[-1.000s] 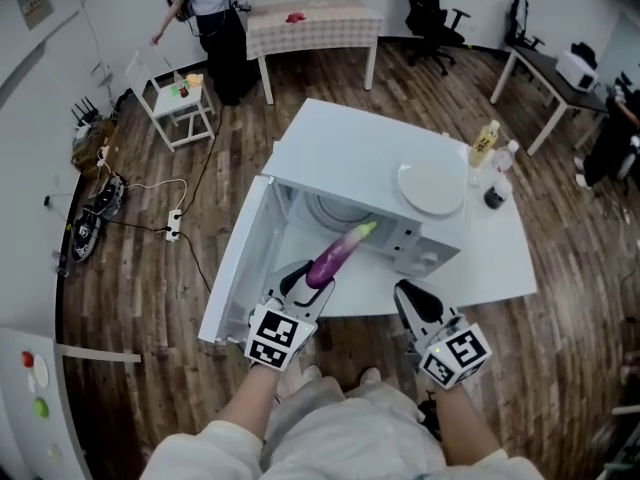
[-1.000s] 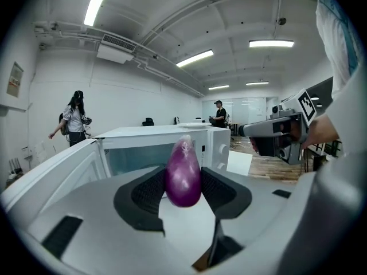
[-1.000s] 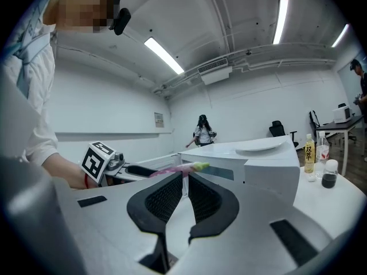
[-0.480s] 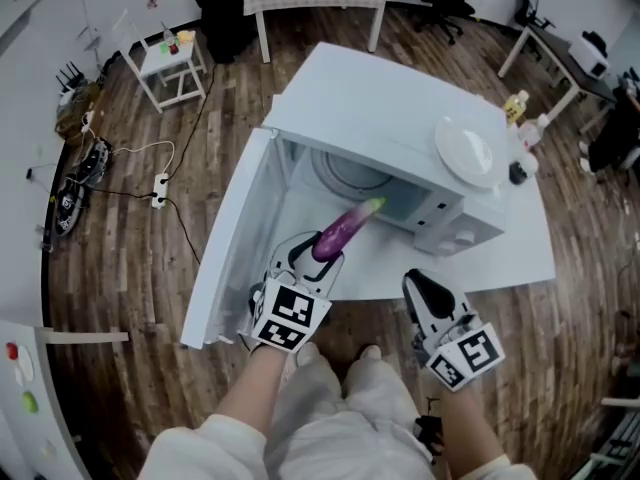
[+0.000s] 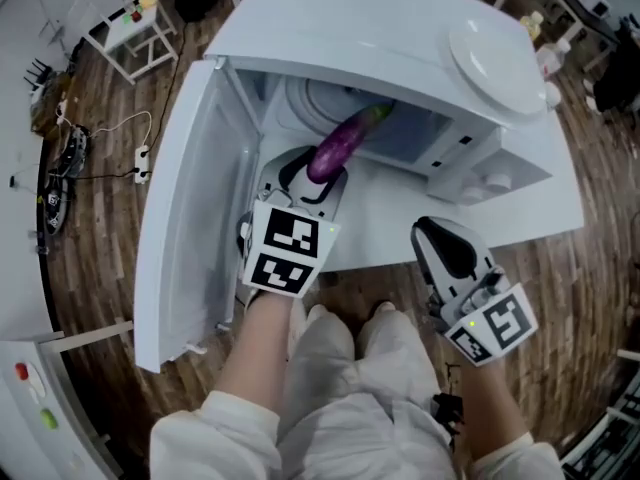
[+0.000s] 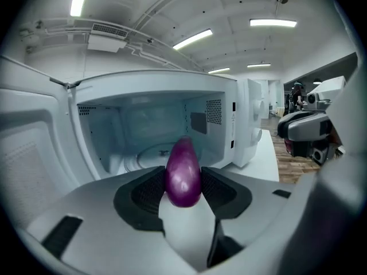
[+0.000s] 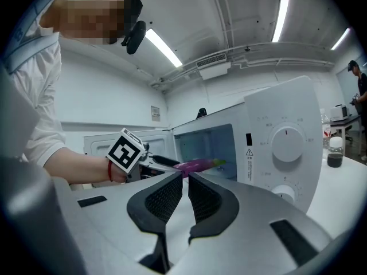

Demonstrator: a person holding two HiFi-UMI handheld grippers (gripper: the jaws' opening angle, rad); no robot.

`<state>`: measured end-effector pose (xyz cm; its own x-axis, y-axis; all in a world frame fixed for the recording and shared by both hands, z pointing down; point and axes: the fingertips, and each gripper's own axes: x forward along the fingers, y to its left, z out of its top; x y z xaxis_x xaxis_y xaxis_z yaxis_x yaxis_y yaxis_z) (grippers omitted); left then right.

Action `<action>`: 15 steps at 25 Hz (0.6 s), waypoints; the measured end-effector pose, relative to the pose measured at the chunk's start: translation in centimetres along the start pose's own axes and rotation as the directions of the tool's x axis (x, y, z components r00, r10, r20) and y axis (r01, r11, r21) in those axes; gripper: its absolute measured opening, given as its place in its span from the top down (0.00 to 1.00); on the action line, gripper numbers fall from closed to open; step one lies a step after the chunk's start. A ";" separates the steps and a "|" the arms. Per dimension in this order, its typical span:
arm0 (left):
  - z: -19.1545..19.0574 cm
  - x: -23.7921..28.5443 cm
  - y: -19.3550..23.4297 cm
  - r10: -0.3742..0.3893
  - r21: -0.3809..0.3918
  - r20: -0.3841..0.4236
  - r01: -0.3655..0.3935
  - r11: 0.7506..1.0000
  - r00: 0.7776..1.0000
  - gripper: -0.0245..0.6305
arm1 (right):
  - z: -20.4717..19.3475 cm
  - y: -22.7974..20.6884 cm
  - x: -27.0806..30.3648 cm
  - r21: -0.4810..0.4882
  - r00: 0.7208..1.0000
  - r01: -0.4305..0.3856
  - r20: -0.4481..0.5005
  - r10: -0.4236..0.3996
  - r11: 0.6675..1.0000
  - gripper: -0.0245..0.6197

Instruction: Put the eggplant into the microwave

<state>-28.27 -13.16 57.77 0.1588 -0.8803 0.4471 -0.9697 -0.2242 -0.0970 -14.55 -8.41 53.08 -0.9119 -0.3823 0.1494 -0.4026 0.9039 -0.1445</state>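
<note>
The eggplant [image 5: 340,146] was glossy purple, paling to a green stem end, and it lay lengthwise between the pads of the left gripper [image 5: 322,175], which were closed on its thick end, so that its stem end reached into the mouth of the microwave [image 5: 400,38] above the glass turntable [image 5: 320,103]. The left gripper view alone showed the grip head-on, the rounded purple butt squeezed between the two black pads, with the lit white cavity and its vent holes behind. The right gripper view alone showed the microwave's front panel with two dials [image 7: 285,142] to the right of the opening, and the eggplant from the side. The right gripper [image 5: 437,233] hung in front of the microwave's control side, its jaws drawn together to a thin slit with nothing between them. The door [image 5: 190,198] stood swung wide at the microwave's left, and a white plate [image 5: 500,53] lay on the microwave's top. The microwave sat on a white table [image 5: 545,218] over a wood-plank floor [image 5: 90,228], with a power strip [image 5: 140,163] and cables left of the door, under ceiling strip lights
</note>
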 end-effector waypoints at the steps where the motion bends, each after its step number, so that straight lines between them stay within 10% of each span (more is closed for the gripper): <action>1: 0.1 0.6 0.1 -0.001 0.001 -0.002 0.001 1.000 1.000 0.66 | -0.1 -0.2 0.2 -0.004 1.000 -0.001 0.003 0.001 1.000 0.90; 15: 1.4 5.1 1.6 0.018 0.056 -0.031 -0.016 0.998 0.999 0.66 | -1.1 -1.9 0.7 0.030 0.999 0.019 0.041 -0.020 0.999 0.90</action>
<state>-28.78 -18.60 58.66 0.1357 -0.8710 0.4723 -0.9603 -0.2328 -0.1535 -14.31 -10.14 54.50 -0.9062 -0.4078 0.1120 -0.4218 0.8905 -0.1707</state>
